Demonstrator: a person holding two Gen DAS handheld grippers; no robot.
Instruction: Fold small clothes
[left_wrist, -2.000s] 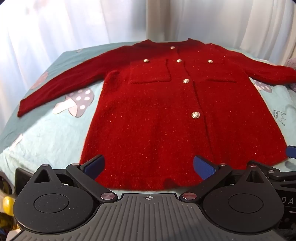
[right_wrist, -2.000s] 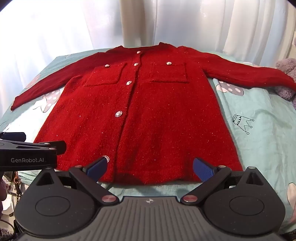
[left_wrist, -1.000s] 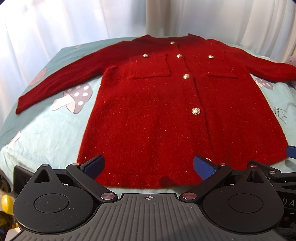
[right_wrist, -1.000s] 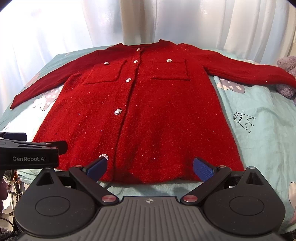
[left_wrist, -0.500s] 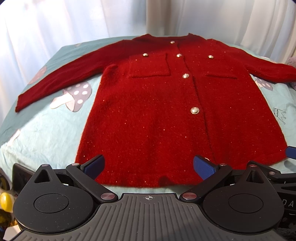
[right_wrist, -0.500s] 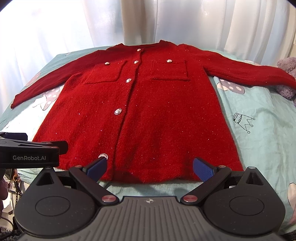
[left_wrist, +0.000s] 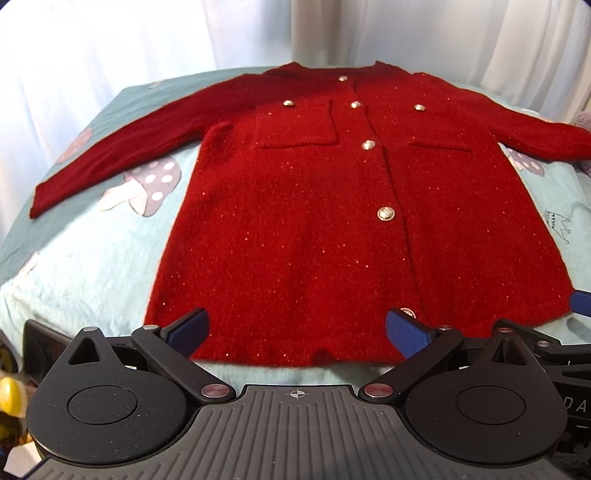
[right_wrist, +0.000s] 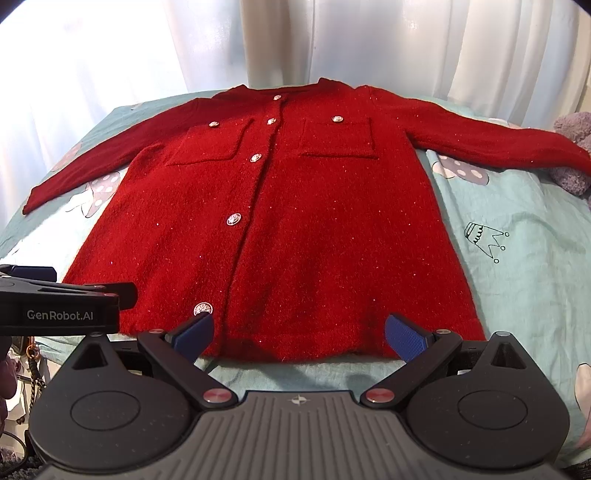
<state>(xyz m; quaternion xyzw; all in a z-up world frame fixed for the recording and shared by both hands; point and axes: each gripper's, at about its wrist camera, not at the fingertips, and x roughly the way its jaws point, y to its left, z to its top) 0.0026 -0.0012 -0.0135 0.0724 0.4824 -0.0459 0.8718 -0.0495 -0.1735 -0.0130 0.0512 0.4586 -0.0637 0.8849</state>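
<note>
In the left wrist view the left gripper (left_wrist: 295, 328) fills the bottom of the frame, its blue-padded fingers (left_wrist: 188, 326) spread wide apart with nothing between them. The hem of the red cardigan (left_wrist: 332, 206) lies just beyond the fingertips, near the lower middle of the frame, and the pads overlap the hem's edge in the picture; whether they touch the knit cannot be told. The lowest silver button (left_wrist: 408, 313) is half covered by the right-hand pad. In the right wrist view the right gripper (right_wrist: 299, 332) sits the same way at the bottom, jaws wide open and empty, with the hem running between the two pads and another part of the cardigan's (right_wrist: 295, 221) bottom edge reaching past them to both sides. At the left edge of that frame the side of the left gripper (right_wrist: 59, 306) pokes in, labelled "GenRobot.AI", covering the lower left corner of the hem. The garment lies flat, front up and buttoned, on a pale teal bedsheet (right_wrist: 517, 277) printed with mushrooms and a crown (right_wrist: 484, 240). Further up, two patch pockets sit on either side of the button row, and both sleeves spread outward toward the frame's left and right edges. The right-hand sleeve end rests against a grey plush toy (right_wrist: 576, 155), which the frame cuts off. White curtains (right_wrist: 332, 40) hang behind, at the top.
</note>
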